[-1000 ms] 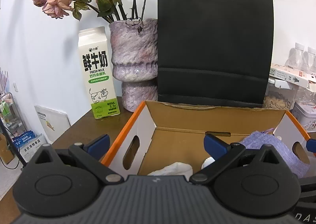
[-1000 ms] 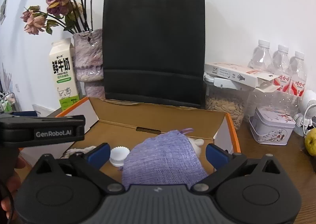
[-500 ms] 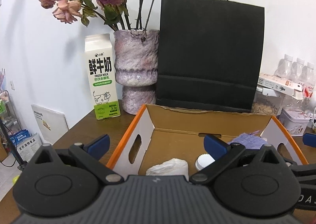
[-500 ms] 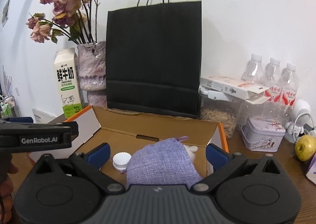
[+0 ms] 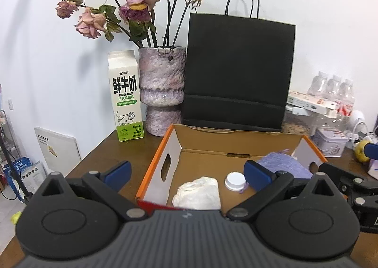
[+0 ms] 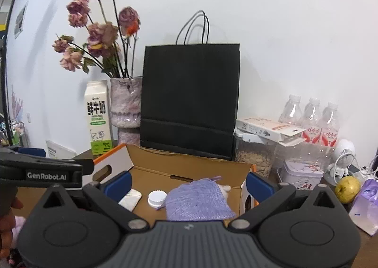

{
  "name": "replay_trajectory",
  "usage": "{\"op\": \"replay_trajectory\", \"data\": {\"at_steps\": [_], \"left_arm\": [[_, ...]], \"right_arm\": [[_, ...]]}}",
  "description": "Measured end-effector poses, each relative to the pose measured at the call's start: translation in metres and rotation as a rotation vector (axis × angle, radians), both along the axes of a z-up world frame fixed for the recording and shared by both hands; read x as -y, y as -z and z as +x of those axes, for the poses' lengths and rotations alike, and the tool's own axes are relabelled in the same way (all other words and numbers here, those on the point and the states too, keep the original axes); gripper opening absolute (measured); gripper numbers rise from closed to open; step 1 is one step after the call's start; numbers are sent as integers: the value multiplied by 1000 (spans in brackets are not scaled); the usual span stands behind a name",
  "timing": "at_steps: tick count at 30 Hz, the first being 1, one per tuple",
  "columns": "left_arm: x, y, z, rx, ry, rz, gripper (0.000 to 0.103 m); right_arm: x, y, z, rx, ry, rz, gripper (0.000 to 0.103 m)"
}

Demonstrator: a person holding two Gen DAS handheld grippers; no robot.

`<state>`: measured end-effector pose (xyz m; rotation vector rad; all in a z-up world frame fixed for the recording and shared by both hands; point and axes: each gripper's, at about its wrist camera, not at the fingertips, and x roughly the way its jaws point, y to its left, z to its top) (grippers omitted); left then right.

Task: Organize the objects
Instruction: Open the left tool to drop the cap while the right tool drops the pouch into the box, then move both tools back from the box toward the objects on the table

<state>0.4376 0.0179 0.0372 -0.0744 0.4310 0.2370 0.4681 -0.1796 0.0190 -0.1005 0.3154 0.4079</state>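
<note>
Here, low in the left wrist view, the left gripper (image 5: 186,172) is held level with its blue-tipped fingers spread wide and nothing between them, aimed at the near edge of a cardboard box (image 5: 238,136). The right gripper (image 6: 187,183) fills the bottom of its own view the same way, fingers apart and empty, pointing into the same box (image 6: 189,164) from a little further right.

The box is open-topped, plain brown inside, with white side walls, orange rims and oval hand-holes. On its floor lie a crumpled white wad (image 5: 197,194), a round white ribbed cap (image 5: 235,180) and a flat purple woven pouch (image 5: 283,166); the cap sits between the wad and the pouch.

Behind the box, at frame centre, a matte black paper bag (image 5: 238,74) stands upright against the wall. To its left stands a rough, mottled purple vase (image 5: 161,86) of dried roses, with a white-and-green milk carton (image 5: 125,95) just beside it. At the right edge stand clear plastic bottles (image 6: 311,114), a small tin (image 6: 302,173) and a yellow-green fruit (image 6: 347,188) on the dark wooden table (image 5: 113,154).
</note>
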Motion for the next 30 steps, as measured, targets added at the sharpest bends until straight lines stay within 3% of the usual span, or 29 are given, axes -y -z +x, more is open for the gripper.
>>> {"op": "replay_trajectory", "data": {"at_steps": [20, 30], "left_arm": [[7, -13, -120, 54, 101, 5, 103], [9, 3, -173, 65, 136, 0, 103]], "right_arm": [[9, -8, -117, 88, -38, -17, 103], [20, 17, -176, 100, -27, -8, 103]]}}
